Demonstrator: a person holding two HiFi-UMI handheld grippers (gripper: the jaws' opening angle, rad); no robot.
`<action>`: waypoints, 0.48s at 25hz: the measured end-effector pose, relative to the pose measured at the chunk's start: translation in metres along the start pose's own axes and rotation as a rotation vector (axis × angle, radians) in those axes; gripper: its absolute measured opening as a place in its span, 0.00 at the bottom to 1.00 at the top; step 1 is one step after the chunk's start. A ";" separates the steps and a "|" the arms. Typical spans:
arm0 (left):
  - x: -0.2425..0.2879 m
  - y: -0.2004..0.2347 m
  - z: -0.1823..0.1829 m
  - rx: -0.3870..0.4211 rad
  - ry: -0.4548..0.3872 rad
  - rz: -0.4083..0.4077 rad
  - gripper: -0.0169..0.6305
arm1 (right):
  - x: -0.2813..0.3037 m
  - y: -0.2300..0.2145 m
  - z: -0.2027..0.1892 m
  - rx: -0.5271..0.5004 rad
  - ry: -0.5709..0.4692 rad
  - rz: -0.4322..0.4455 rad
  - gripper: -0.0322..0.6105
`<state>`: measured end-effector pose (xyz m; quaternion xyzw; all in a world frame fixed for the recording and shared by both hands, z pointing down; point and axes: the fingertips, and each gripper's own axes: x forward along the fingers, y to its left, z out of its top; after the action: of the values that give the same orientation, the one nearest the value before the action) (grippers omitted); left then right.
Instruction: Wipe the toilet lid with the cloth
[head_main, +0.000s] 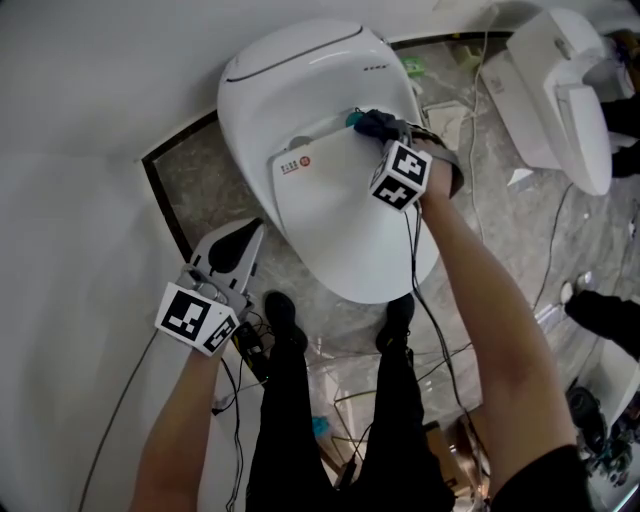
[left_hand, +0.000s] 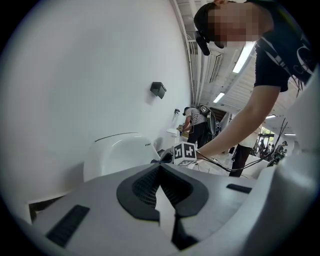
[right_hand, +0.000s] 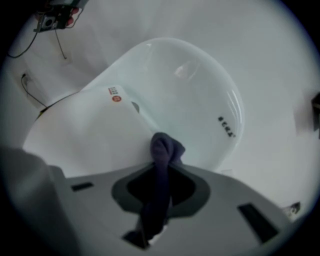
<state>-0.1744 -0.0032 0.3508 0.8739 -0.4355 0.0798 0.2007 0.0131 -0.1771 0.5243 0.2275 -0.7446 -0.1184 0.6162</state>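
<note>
Cloth (right_hand: 162, 147) between jaws of right gripper (right_hand: 160, 172)

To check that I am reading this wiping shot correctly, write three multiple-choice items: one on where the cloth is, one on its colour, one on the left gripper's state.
1. Where on the toilet lid is the cloth?
A. Front edge
B. Rear end, by the hinge
C. Middle

2. What colour is the cloth?
A. White
B. Yellow
C. Dark bluish

3. What state is the left gripper in?
A. Shut, empty
B. Wide open
C. Shut on the cloth

Answers:
1 B: the head view shows it at the lid's far end, clamped in the right gripper.
2 C: the right gripper view shows it dark blue against the white lid.
3 A: the left gripper view shows its jaws together with nothing between them, off to the toilet's side.
</note>
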 end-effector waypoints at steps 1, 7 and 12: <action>0.001 -0.002 -0.001 0.000 0.002 -0.004 0.05 | 0.001 0.004 -0.003 0.001 0.006 0.011 0.16; 0.005 -0.004 -0.006 -0.003 0.009 -0.012 0.05 | -0.004 0.033 -0.005 -0.016 -0.005 0.040 0.16; 0.007 -0.009 -0.003 0.005 0.016 -0.023 0.05 | -0.011 0.058 0.009 -0.037 -0.047 0.061 0.16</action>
<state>-0.1633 -0.0023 0.3533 0.8788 -0.4235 0.0856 0.2027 -0.0058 -0.1220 0.5396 0.1905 -0.7632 -0.1186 0.6059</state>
